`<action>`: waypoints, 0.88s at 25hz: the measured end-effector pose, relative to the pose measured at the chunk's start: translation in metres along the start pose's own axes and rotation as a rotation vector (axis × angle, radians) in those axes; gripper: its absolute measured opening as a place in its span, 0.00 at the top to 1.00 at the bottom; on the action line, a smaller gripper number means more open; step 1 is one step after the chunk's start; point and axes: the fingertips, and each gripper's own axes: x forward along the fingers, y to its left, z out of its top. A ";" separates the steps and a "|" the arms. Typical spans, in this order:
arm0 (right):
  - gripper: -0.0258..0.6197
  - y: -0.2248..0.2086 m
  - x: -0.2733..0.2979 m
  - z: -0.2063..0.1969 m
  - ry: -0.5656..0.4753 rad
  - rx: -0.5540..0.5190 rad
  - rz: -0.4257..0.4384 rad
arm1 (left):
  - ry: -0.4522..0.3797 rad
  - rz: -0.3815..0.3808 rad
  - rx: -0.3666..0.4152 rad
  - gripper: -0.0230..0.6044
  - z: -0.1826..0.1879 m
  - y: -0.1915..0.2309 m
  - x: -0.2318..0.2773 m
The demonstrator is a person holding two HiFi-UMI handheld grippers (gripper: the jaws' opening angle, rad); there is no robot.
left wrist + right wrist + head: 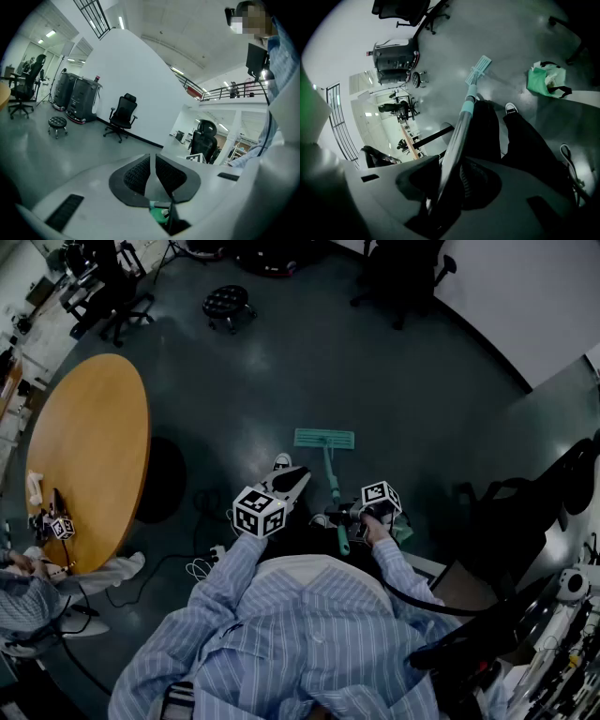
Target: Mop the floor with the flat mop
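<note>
The flat mop has a teal head (324, 438) lying flat on the grey floor just ahead of the person's feet. Its handle (332, 479) slants back to my right gripper (354, 517), which is shut on it. In the right gripper view the handle (461, 122) runs out between the jaws of my right gripper (451, 168) down to the mop head (478, 69). My left gripper (298, 474) hangs left of the handle, apart from it, pointing forward. In the left gripper view the dark pads of my left gripper (152, 158) stand almost together with nothing between them.
A round wooden table (89, 456) stands at the left, with another person's sleeve (117, 570) by its near edge. A black stool (227, 304) and office chairs (112, 296) are farther off. Cables (202, 559) lie on the floor. A green bag (546, 79) sits at the right.
</note>
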 end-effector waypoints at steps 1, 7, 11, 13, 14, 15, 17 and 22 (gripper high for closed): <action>0.75 0.001 0.000 0.001 0.001 -0.007 -0.002 | -0.002 0.000 -0.002 0.90 0.001 0.001 0.001; 0.75 0.004 0.000 0.005 0.008 -0.030 -0.012 | -0.003 -0.002 -0.019 0.90 0.003 0.003 0.005; 0.74 0.009 0.000 0.002 0.007 -0.027 -0.007 | 0.007 -0.010 -0.030 0.90 0.003 0.003 0.006; 0.74 0.011 0.000 0.004 0.008 -0.030 -0.006 | 0.010 -0.014 -0.036 0.90 0.003 0.004 0.008; 0.74 0.012 0.000 0.005 0.009 -0.033 -0.010 | 0.011 -0.015 -0.039 0.90 0.003 0.005 0.009; 0.74 0.013 0.000 0.005 0.011 -0.036 -0.012 | 0.012 -0.017 -0.041 0.90 0.003 0.007 0.010; 0.74 0.015 0.000 0.006 0.012 -0.036 -0.011 | 0.016 -0.021 -0.046 0.90 0.004 0.009 0.012; 0.74 0.022 -0.001 0.014 0.010 -0.027 0.000 | 0.017 -0.026 -0.068 0.90 0.008 0.020 0.018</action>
